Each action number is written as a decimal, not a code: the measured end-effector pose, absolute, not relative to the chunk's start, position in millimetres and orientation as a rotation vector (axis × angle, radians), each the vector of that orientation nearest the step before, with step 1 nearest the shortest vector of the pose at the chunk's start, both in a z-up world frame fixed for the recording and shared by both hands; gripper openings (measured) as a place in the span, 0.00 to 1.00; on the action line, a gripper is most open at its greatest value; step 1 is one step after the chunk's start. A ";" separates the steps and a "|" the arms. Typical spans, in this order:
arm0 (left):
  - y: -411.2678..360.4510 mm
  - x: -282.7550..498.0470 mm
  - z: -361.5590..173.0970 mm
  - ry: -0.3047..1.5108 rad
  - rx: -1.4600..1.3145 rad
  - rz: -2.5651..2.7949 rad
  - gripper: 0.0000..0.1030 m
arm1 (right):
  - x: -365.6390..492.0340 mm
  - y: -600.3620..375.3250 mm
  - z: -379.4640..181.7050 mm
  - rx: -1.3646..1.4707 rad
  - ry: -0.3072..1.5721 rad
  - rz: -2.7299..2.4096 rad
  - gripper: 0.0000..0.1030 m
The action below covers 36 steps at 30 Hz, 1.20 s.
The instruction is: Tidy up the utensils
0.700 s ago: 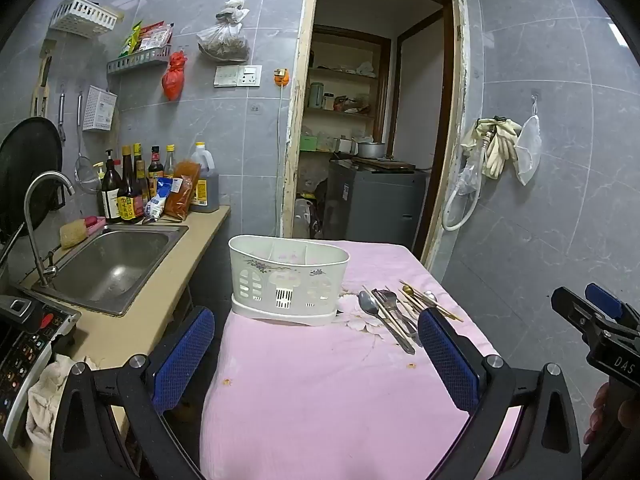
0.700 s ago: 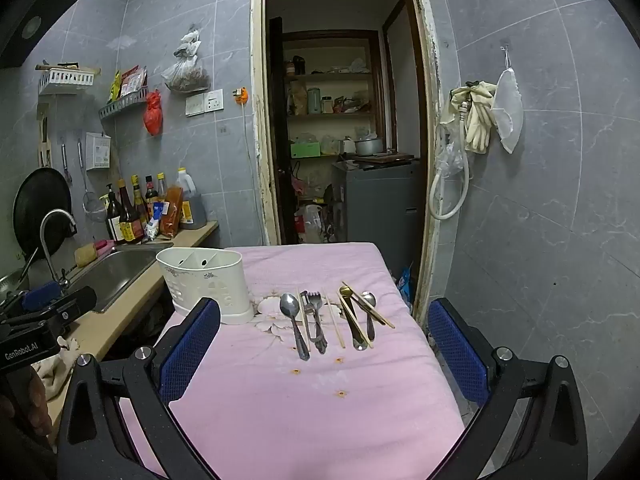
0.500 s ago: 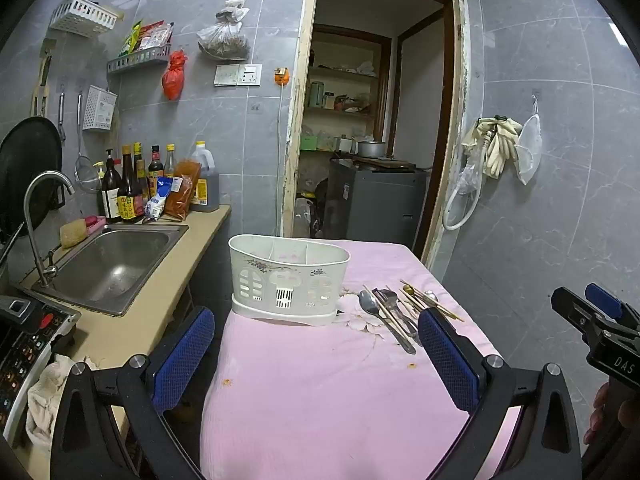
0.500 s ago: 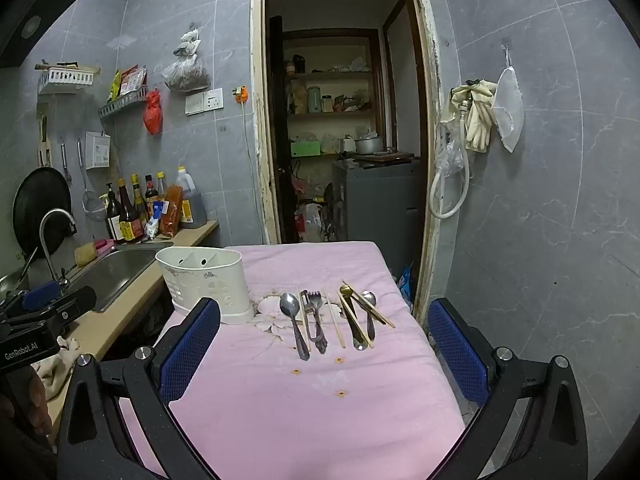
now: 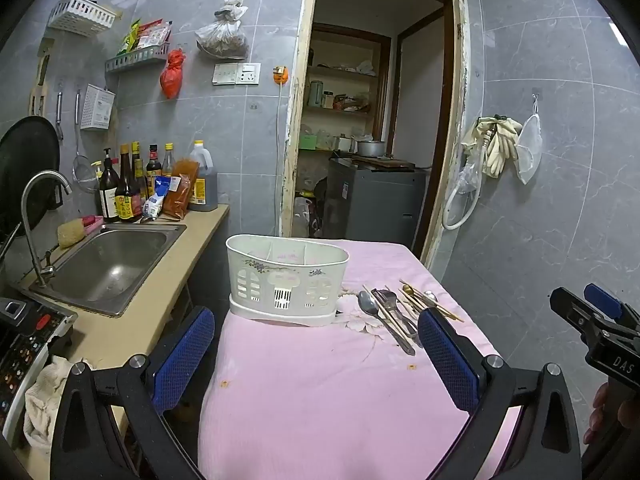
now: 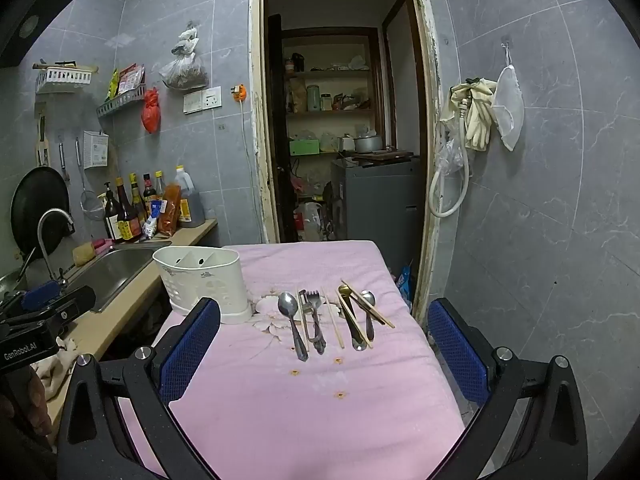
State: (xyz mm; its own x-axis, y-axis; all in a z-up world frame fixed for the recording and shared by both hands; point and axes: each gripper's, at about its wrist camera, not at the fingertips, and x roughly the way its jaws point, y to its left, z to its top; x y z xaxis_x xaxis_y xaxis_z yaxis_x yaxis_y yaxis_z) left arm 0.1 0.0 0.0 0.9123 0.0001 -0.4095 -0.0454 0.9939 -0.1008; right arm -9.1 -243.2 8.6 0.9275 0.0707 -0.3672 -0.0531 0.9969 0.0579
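Sink [image 5: 108,268] left of table [image 5: 320,400] — doorway [image 6: 340,140] behind, unobstructed

Grey-tiled walls [image 5: 560,184], open doorway [image 6: 340,120], steel sink [image 5: 108,264] in beige counter [image 5: 120,328].

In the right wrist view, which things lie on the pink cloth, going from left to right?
White utensil holder → silver spoon → fork → single chopstick → gold spoon → small silver spoon.
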 end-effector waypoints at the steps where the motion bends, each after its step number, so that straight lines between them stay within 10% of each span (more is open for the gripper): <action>1: 0.0 0.1 0.0 0.421 -0.109 0.024 1.00 | -8.8 -243.0 8.5 0.047 0.378 0.063 0.99; 36: -0.3 0.1 0.2 0.426 -0.108 0.024 1.00 | -3.2 -238.3 8.7 0.046 0.386 0.062 0.99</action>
State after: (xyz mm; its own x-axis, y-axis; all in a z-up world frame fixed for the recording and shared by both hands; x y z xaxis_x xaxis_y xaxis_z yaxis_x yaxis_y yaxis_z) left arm 0.1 -0.3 0.2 0.9106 0.0002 -0.4133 -0.0456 0.9940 -0.0998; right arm -3.2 -238.3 8.7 0.9247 0.0691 -0.3743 -0.0515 0.9970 0.0570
